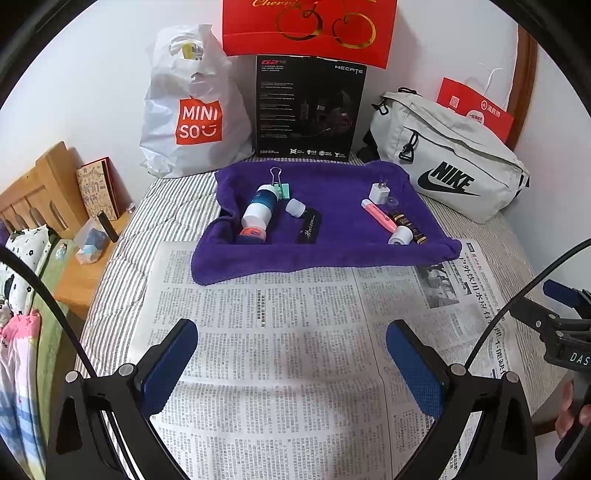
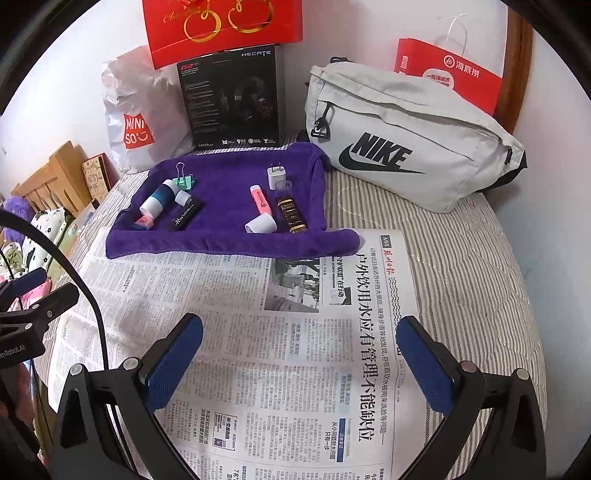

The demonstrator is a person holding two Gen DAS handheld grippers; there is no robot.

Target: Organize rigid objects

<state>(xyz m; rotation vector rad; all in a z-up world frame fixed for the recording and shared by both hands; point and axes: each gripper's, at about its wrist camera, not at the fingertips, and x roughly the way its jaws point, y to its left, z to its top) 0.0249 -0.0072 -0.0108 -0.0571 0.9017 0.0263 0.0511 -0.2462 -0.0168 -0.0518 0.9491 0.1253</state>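
Note:
A purple towel [image 1: 332, 243] [image 2: 221, 243] lies on the bed beyond a spread newspaper [image 1: 295, 350] [image 2: 258, 350]. On its left part lie a white and teal bottle [image 1: 259, 210] [image 2: 157, 201], a green binder clip [image 1: 282, 186] [image 2: 184, 181], a small white cap [image 1: 295, 207] and a black bar [image 1: 308, 230] [image 2: 184, 218]. On its right part lie a white charger plug [image 1: 379, 192] [image 2: 276, 176], a pink highlighter [image 1: 378, 214] [image 2: 260, 201], a dark gold-labelled tube [image 1: 410, 225] [image 2: 291, 214] and a white cap [image 1: 400, 235] [image 2: 262, 224]. My left gripper [image 1: 291, 354] and right gripper [image 2: 299, 350] hover open and empty over the newspaper.
Behind the towel stand a white Miniso bag [image 1: 195, 110], a black Hecate box [image 1: 306, 110], a red gift box [image 1: 310, 26], a grey Nike bag [image 1: 450, 158] [image 2: 406, 136] and a red paper bag [image 2: 450, 70]. A wooden headboard [image 1: 40, 184] and a bedside shelf [image 1: 74, 280] are at left.

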